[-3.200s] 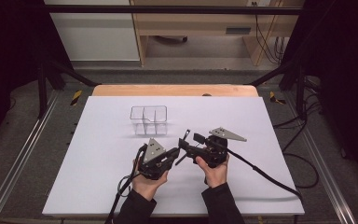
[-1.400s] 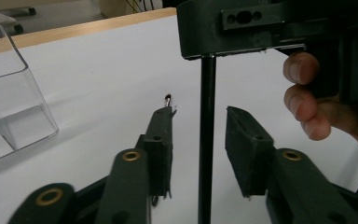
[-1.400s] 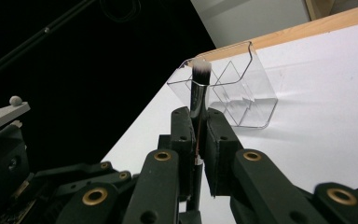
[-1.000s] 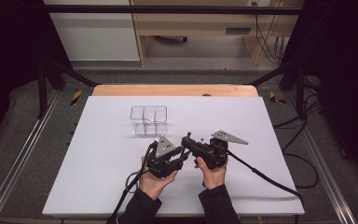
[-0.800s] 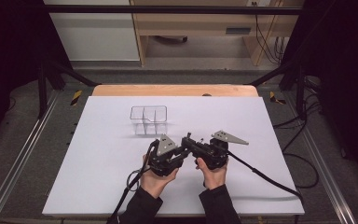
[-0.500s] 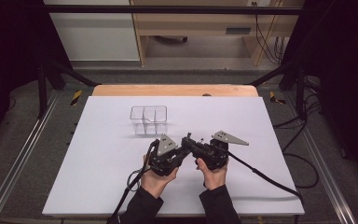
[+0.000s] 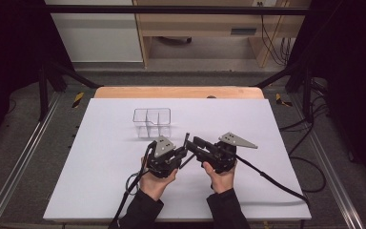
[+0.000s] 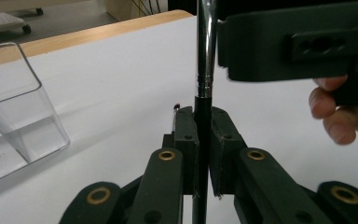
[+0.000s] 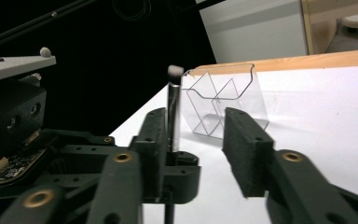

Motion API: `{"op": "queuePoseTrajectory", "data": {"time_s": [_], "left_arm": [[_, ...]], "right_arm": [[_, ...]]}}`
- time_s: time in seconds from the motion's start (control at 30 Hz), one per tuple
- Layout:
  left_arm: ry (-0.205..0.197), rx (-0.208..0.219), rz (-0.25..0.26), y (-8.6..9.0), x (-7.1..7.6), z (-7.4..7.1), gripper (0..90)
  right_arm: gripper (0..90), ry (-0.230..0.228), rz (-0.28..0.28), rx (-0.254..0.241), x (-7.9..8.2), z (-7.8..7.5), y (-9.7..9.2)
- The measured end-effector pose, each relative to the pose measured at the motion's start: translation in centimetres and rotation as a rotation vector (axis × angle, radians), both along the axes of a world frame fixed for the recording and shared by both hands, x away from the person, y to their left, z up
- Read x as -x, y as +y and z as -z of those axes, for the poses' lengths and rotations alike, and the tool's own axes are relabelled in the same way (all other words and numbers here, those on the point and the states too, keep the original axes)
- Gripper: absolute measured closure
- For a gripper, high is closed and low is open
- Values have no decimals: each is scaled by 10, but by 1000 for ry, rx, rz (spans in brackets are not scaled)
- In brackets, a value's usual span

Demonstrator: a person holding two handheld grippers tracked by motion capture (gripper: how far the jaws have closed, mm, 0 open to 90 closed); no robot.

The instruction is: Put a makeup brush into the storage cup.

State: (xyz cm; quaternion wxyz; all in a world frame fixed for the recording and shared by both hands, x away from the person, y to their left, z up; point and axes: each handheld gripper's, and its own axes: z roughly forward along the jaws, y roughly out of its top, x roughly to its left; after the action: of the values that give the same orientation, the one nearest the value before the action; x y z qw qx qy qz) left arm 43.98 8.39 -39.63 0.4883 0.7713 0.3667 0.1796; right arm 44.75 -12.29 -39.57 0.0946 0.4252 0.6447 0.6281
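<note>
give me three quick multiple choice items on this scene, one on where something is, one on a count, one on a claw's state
1. Where is the clear organiser?
A. beyond the claws, on the white sheet
B. on the floor
C. in a hand

2. How many compartments show in it?
A. one
B. three
C. six

3. How is the left claw?
A. wide open
B. shut on the thin pen-like tool
C. lying unheld on the table

Key: 1 A, the high view shows it farther up the sheet; 2 B, its dividers make three; 3 B, the pads press the tool's dark shaft.
</note>
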Motion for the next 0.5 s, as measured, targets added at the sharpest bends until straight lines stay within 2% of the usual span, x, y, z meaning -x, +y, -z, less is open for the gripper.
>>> {"op": "queuePoseTrajectory", "data": {"time_s": [0.1, 0.2, 0.5], "left_arm": [[-3, 3, -5, 7, 0, 1, 825], [1, 9, -7, 13, -1, 1, 825], [-4, 29, -29, 34, -2, -5, 825]], "right_arm": [[480, -13, 20, 10, -2, -4, -4], [411, -35, 49, 40, -4, -8, -9], [237, -69, 88, 178, -6, -15, -21]]}}
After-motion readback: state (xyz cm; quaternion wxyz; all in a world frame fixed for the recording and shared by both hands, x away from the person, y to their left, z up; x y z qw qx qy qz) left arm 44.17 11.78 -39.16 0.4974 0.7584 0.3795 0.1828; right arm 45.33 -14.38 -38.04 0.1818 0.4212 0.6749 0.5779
